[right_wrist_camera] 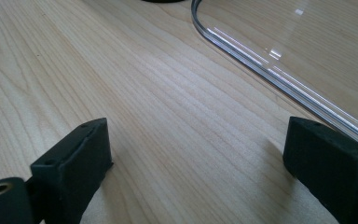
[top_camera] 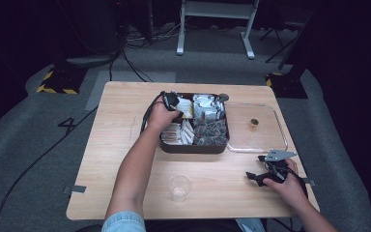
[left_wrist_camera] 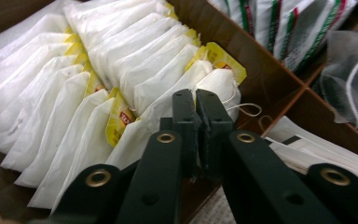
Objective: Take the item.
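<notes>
Tea bags [left_wrist_camera: 121, 60], white with yellow tags, stand packed in a row in the upper-left compartment of the dark divided box [top_camera: 193, 147], which sits at the centre of the high view on the wooden table [top_camera: 116, 159]. The left gripper [left_wrist_camera: 198, 100] is down in that compartment, and in its own view its tongs are drawn narrow, nearly together, right at the near end of the row; the end bag [left_wrist_camera: 221, 84] with its thin string sits just behind the tips, but whether any paper is actually pinched I cannot tell. So the step in hand reads as the pick, taking one bag out of the pack. Over at the lower right of the high view the right gripper [top_camera: 270, 173] rests low by the table, tongs spread wide with bare wood between them in its own view, the rim of the clear lid [right_wrist_camera: 279, 70] running just beside one tip. A clear plastic cup [top_camera: 179, 187] waits at the lower centre, well apart from the box. The next move, as I judge it, calls for a slow straight lift so a single bag comes free without dragging its neighbours or snagging the string, then a carry toward that cup.
</notes>
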A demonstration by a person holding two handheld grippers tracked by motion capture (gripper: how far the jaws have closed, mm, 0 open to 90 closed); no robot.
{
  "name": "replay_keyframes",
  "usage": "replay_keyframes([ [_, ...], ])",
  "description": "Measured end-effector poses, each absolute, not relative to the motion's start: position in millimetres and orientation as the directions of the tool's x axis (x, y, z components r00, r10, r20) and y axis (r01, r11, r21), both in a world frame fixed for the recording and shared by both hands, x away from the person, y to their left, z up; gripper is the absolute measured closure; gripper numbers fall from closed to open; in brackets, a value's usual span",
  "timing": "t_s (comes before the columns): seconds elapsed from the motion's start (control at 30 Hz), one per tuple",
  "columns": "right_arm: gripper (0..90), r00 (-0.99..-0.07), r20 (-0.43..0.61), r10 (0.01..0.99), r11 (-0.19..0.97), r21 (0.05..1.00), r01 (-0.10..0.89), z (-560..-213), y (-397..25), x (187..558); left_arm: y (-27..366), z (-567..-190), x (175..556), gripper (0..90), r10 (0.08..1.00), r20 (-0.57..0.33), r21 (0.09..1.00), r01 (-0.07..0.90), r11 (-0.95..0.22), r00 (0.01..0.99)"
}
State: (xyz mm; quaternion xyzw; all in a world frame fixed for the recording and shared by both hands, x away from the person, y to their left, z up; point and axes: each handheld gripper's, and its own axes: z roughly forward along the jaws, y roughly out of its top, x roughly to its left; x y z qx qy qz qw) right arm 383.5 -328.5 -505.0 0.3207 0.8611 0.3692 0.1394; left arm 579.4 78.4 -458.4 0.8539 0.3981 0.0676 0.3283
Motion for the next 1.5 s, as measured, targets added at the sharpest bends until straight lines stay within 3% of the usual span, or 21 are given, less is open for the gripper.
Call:
replay_keyframes([
  [0.93,7.6,-0.756,-0.004,0.655,0.522,0.725,0.449,-505.0,-328.4,383.5,90.4,-407.6,555.4,90.0,0.682,-0.122,0.744,0.522,-0.418,0.721],
  [1.5,7.9,-0.756,-0.005,0.655,0.523,0.725,0.448,-505.0,-328.5,383.3,107.1,-367.8,504.4,90.0,0.644,-0.130,0.812,0.454,-0.368,0.754],
])
